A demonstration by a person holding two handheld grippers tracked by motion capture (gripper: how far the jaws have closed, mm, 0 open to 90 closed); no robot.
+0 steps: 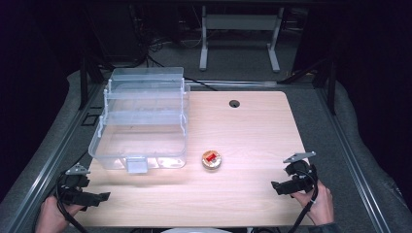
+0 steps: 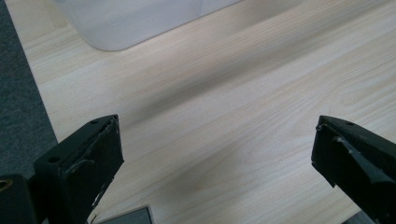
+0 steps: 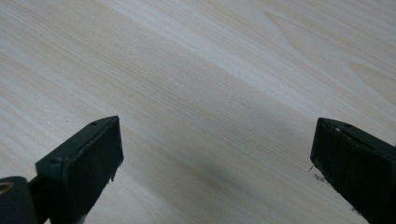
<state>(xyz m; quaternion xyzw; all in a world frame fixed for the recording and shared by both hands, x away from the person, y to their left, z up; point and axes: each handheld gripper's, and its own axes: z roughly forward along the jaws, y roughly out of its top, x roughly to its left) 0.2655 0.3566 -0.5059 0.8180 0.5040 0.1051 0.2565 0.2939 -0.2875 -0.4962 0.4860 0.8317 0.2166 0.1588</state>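
A clear plastic tiered organizer box [image 1: 141,121] stands open on the left half of the wooden table [image 1: 243,194]. A small round tin with a red item on top [image 1: 211,159] lies just right of the box's front corner. My left gripper [image 1: 99,196] rests at the table's front left corner, open, with bare wood between its jaws [image 2: 217,140]; the box's corner [image 2: 121,23] shows ahead of it. At the front right, my right gripper [image 1: 277,187] is open over bare wood [image 3: 217,140], well right of the tin.
A cable hole [image 1: 234,103] sits near the table's far edge. Grey padded floor and metal rails [image 1: 58,150] flank the table. A white desk frame [image 1: 240,29] stands behind. A white object's edge [image 1: 194,230] peeks in at the bottom.
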